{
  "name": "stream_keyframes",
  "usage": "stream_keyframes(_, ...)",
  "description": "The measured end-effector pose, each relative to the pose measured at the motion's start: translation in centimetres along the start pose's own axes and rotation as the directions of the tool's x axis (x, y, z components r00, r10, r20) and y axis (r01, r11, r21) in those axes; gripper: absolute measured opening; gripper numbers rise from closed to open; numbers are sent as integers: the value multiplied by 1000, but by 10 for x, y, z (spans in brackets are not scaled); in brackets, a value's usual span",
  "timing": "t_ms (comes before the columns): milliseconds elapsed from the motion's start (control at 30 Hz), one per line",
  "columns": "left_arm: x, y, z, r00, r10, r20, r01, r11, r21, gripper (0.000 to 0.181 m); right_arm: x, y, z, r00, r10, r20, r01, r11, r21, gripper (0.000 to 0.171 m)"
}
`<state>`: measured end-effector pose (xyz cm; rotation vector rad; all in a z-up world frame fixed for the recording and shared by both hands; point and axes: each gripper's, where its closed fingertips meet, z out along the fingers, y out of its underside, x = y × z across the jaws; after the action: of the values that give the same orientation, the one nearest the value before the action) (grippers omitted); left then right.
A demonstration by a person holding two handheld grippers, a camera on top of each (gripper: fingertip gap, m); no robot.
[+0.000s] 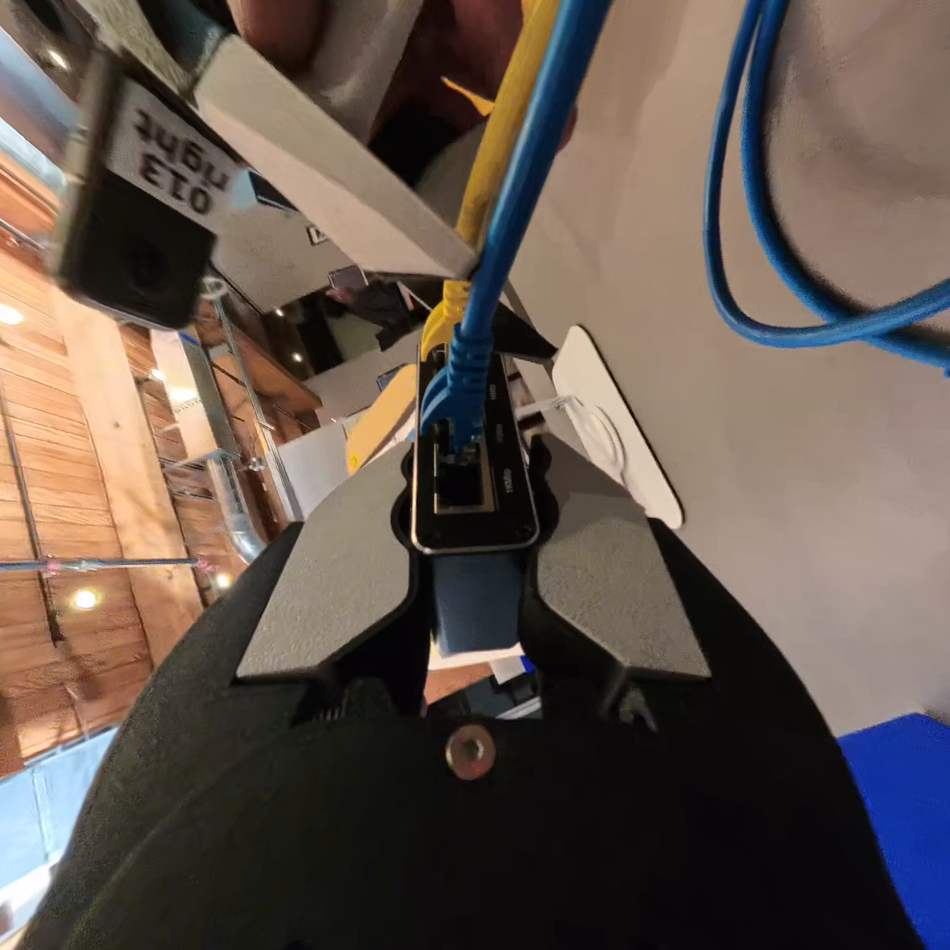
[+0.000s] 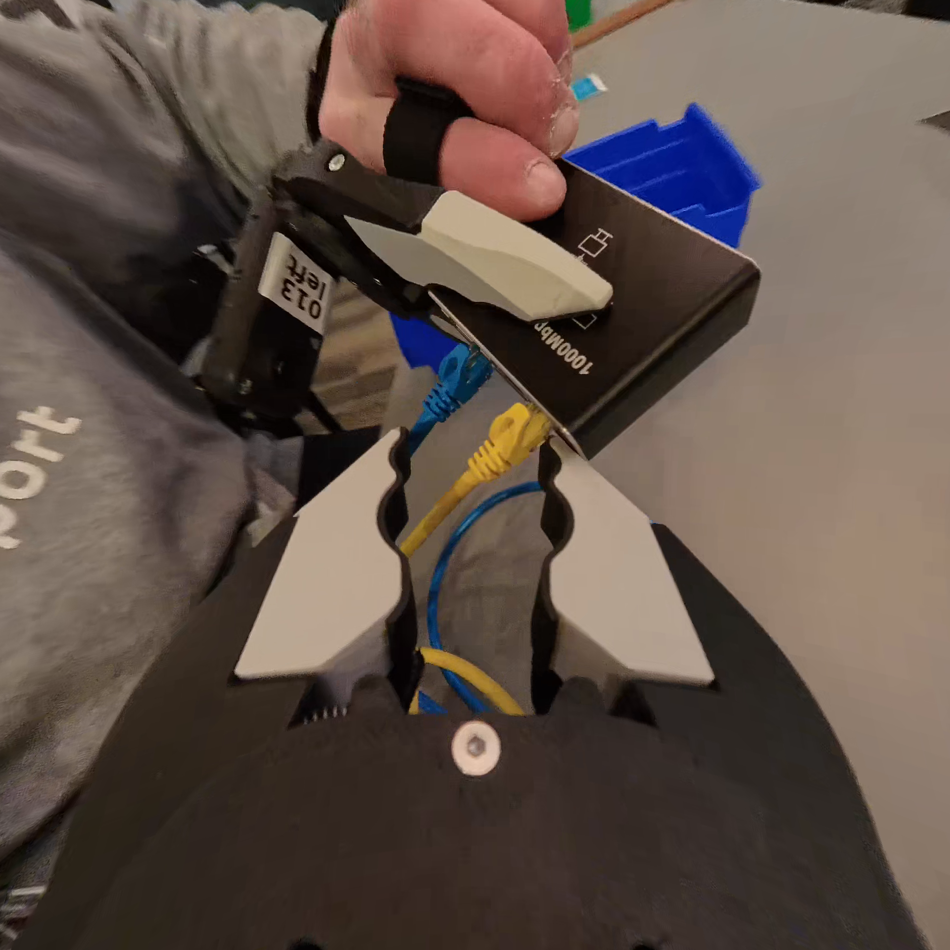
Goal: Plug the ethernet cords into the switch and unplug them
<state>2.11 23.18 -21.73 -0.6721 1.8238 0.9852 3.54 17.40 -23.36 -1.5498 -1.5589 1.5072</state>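
**Q:** Nearest the lens in the left wrist view, what do you see?

**A:** Two grey fingers of the left hand-held gripper (image 1: 475, 493), closed on the black switch (image 1: 475, 462). The switch's port face points at the camera. A blue cord (image 1: 465, 375) is plugged into a middle port and a yellow cord (image 1: 444, 318) into a port beyond it; the nearest port is vacant. Both cords run up and away. A second blue cable (image 1: 761, 247) loops over the grey tabletop (image 1: 771, 514), near a white plate (image 1: 617, 426) set in the surface.

**Q:** What does the right wrist view add?

**A:** It shows the switch (image 2: 642, 329) from the side, lifted off the tabletop (image 2: 797, 514), with a person's hand (image 2: 452, 97) working the left hand-held gripper (image 2: 514, 267) that clamps it. The right hand-held gripper (image 2: 473, 462) has its fingers parted wide, holding nothing. Its fingertips flank the yellow cord (image 2: 493, 452) just below its plug, apart from it. The blue cord's plug (image 2: 457, 380) sits further left. A blue bin (image 2: 678, 169) stands behind the switch, and a grey sleeve (image 2: 128, 257) fills the left side.
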Motion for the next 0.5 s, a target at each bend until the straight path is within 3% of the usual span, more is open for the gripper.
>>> stream_keyframes(200, 15, 18, 3, 980, -130, -148, 117, 989, -91, 38, 20, -25, -37, 935, -176, -308, 166, 984, -59, 43)
stream_keyframes(267, 20, 20, 2, 962, -192, -194, 171, 978, -121, 37, 18, -38, -48, 863, -315, -396, 296, 949, -109, 35)
stream_keyframes(367, 20, 24, 2, 936, -262, -236, 224, 958, -179, 37, 9, -38, -45, 746, -516, -421, 417, 855, -309, 34)
stream_keyframes(500, 18, 24, 0, 900, -328, -288, 272, 938, -216, 38, 5, -34, -20, 576, -711, -404, 552, 703, -449, 31)
